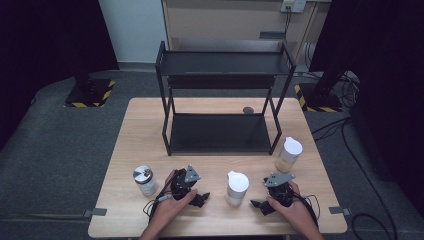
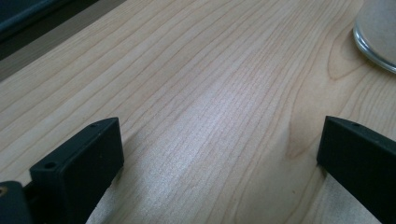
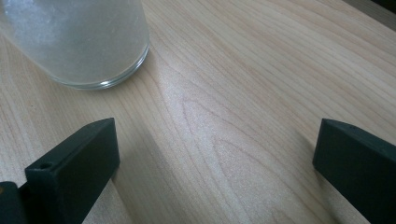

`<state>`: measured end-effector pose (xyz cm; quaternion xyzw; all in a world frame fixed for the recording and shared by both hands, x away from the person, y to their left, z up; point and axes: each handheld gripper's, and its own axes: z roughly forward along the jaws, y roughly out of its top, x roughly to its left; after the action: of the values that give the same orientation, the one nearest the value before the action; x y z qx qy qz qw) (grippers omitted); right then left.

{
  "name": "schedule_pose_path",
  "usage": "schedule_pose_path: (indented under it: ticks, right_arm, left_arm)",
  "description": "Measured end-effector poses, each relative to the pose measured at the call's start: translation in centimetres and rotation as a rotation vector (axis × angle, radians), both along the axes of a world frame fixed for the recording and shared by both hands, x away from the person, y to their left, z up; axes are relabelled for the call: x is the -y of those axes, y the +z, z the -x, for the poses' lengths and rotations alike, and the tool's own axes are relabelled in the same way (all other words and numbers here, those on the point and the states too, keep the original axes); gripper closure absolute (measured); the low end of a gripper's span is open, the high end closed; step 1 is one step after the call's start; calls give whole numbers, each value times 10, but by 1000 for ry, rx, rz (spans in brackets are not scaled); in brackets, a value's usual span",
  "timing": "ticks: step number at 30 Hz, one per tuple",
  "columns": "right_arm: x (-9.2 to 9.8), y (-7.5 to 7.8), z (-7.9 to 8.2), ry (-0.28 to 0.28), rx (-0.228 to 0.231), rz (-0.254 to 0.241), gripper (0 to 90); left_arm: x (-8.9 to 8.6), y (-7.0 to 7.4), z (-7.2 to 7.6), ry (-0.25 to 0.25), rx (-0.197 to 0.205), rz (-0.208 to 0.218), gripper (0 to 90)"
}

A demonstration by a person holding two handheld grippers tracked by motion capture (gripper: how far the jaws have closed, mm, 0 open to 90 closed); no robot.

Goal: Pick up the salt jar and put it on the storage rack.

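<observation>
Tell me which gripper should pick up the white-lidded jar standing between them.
Right, probably. The right gripper has open jaws pointing at the middle jar, whose base sits close ahead in its view. The left gripper is open too, but the jar shows only at its view's edge.

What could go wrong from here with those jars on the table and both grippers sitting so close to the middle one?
1. The middle jar stands upright between the left gripper and the right gripper; a sideways sweep by either might topple it.
2. The jar with the metal lid stands just beside the left hand, so a careless wrist move may nudge it.
3. The shelf rack has a top bar that a lifted jar might bump.
</observation>
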<state>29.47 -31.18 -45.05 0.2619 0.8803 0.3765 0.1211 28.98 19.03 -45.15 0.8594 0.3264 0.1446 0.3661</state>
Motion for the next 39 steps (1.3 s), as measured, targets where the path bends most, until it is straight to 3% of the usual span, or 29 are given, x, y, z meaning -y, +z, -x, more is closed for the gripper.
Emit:
schedule_pose_path:
  ticks: [16,19,39]
  right_arm:
    - [0,0,0,0,0,-1,9]
    - [0,0,0,0,0,-1,9]
    - [0,0,0,-1,0,-2,9]
  left_arm:
    - [0,0,1,7,2,1,0]
    - [-1,1,2,20,-1,17,19]
    - [-14,24,22,41,73,61,18]
